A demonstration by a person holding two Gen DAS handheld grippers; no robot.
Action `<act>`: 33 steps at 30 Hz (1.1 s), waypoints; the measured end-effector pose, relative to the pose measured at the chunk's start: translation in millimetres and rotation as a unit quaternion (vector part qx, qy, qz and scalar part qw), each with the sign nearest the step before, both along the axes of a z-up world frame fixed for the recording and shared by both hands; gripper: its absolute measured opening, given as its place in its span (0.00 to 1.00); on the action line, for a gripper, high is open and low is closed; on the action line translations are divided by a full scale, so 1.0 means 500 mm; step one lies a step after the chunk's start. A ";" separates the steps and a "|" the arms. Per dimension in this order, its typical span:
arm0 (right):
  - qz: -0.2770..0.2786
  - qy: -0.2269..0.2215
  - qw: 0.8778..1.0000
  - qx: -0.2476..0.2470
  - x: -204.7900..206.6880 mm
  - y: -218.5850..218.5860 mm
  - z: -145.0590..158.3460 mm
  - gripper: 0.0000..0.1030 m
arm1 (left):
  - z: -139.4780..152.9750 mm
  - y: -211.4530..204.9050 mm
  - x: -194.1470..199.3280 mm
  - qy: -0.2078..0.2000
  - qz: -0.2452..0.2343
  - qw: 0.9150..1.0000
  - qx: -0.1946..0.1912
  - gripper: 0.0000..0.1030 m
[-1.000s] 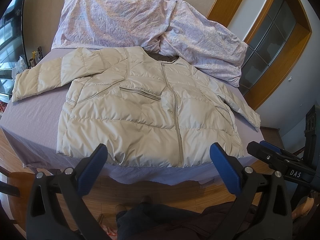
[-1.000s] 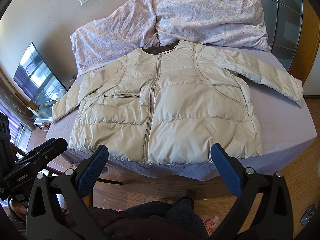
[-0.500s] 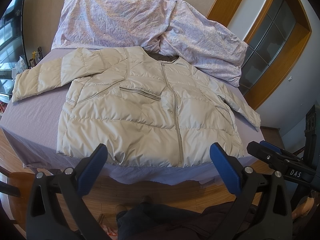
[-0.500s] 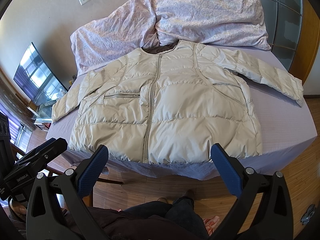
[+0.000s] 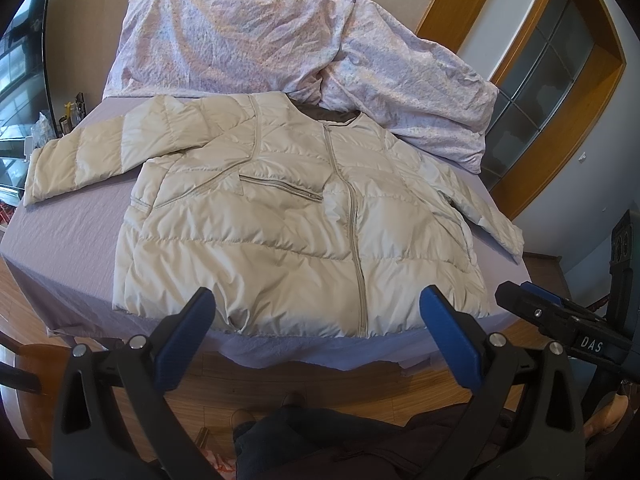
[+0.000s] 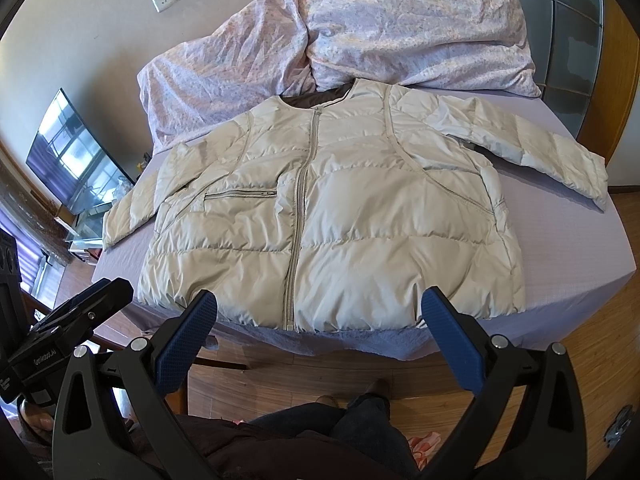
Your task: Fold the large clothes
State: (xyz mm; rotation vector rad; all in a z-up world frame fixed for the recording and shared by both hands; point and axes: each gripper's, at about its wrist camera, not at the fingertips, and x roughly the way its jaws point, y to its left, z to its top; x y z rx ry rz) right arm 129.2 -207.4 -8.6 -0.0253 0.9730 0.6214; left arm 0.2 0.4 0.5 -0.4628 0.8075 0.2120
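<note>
A beige puffer jacket (image 5: pixel 288 216) lies flat, zipped and front up, on a lilac bed (image 5: pixel 72 216), hem toward me, both sleeves spread out. It also shows in the right wrist view (image 6: pixel 340 208). My left gripper (image 5: pixel 316 300) is open and empty, held back over the bed's near edge, just short of the hem. My right gripper (image 6: pixel 320 300) is open and empty in the same way. Each gripper shows at the side of the other's view: the right one (image 5: pixel 560 320), the left one (image 6: pixel 68 320).
A crumpled floral duvet (image 5: pixel 280 48) lies along the head of the bed (image 6: pixel 580 240), also seen in the right wrist view (image 6: pixel 360 36). Wooden floor (image 5: pixel 320 384) and the person's legs (image 6: pixel 340 420) are below the near edge. A television (image 6: pixel 76 148) stands at the left; wooden-framed glass doors (image 5: pixel 552 40) at the right.
</note>
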 end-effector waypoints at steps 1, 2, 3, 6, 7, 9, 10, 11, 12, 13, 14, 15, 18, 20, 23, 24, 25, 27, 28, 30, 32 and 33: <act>-0.002 0.001 1.000 0.001 0.005 0.003 -0.003 0.99 | 0.000 0.002 0.001 0.000 0.001 1.000 0.000 0.98; -0.003 0.002 1.000 0.002 0.011 0.005 -0.004 0.99 | 0.000 0.000 0.000 0.000 0.000 1.000 0.000 0.98; -0.006 0.005 1.000 0.005 0.022 0.002 -0.005 0.99 | 0.000 0.002 0.001 0.001 0.001 1.000 -0.001 0.98; -0.024 0.016 0.999 0.017 0.058 -0.016 -0.011 0.99 | -0.006 0.026 0.042 0.006 0.007 1.000 -0.002 0.98; -0.033 0.020 0.999 0.024 0.071 -0.023 -0.013 0.99 | -0.010 0.029 0.052 0.006 0.007 1.000 -0.003 0.98; -0.058 0.031 0.997 0.045 0.109 -0.045 -0.023 0.99 | -0.014 0.035 0.074 0.010 0.007 1.000 -0.003 0.98; -0.072 0.034 0.995 0.053 0.130 -0.056 -0.031 0.99 | -0.016 0.037 0.083 0.011 0.008 1.000 -0.001 0.98; -0.085 0.035 0.994 0.060 0.151 -0.068 -0.039 0.99 | -0.015 0.038 0.091 0.013 0.010 1.000 0.002 0.98; -0.098 0.036 0.992 0.065 0.173 -0.080 -0.047 0.99 | -0.017 0.041 0.102 0.014 0.012 1.000 0.005 0.98; -0.112 0.035 0.991 0.068 0.198 -0.094 -0.057 0.99 | -0.020 0.045 0.114 0.015 0.015 1.000 0.008 0.98; -0.125 0.036 0.989 0.068 0.222 -0.107 -0.065 0.99 | -0.021 0.046 0.122 0.016 0.018 1.000 0.011 0.98; -0.145 0.039 0.986 0.066 0.252 -0.126 -0.077 0.99 | -0.022 0.050 0.133 0.018 0.021 1.000 0.013 0.98; -0.211 0.062 0.973 0.065 0.347 -0.197 -0.115 0.99 | -0.027 0.056 0.162 0.026 0.029 0.999 0.020 0.98; -0.255 0.074 0.962 0.059 0.405 -0.250 -0.138 0.99 | -0.030 0.057 0.178 0.033 0.033 0.999 0.024 0.98; -0.316 0.075 0.945 0.033 0.479 -0.332 -0.163 0.99 | -0.038 0.061 0.203 0.048 0.039 0.998 0.026 0.98; -0.334 0.079 0.939 0.030 0.499 -0.358 -0.170 0.99 | -0.042 0.062 0.212 0.054 0.041 0.997 0.025 0.98; -0.349 0.083 0.933 0.029 0.520 -0.385 -0.177 0.99 | -0.045 0.063 0.217 0.057 0.042 0.997 0.024 0.98; -0.382 0.088 0.920 0.019 0.561 -0.440 -0.190 0.99 | -0.051 0.064 0.231 0.067 0.045 0.997 0.021 0.98; -0.391 0.088 0.916 0.013 0.574 -0.456 -0.193 0.99 | -0.054 0.065 0.238 0.071 0.045 0.996 0.020 0.98; -0.407 0.090 0.909 -0.008 0.608 -0.493 -0.202 0.99 | -0.057 0.062 0.249 0.078 0.045 0.996 0.020 0.98; -0.420 0.093 0.902 -0.020 0.636 -0.527 -0.209 0.99 | -0.060 0.059 0.261 0.082 0.044 0.995 0.019 0.98; -0.426 0.093 0.900 -0.024 0.647 -0.539 -0.211 0.99 | -0.061 0.057 0.267 0.084 0.043 0.995 0.019 0.98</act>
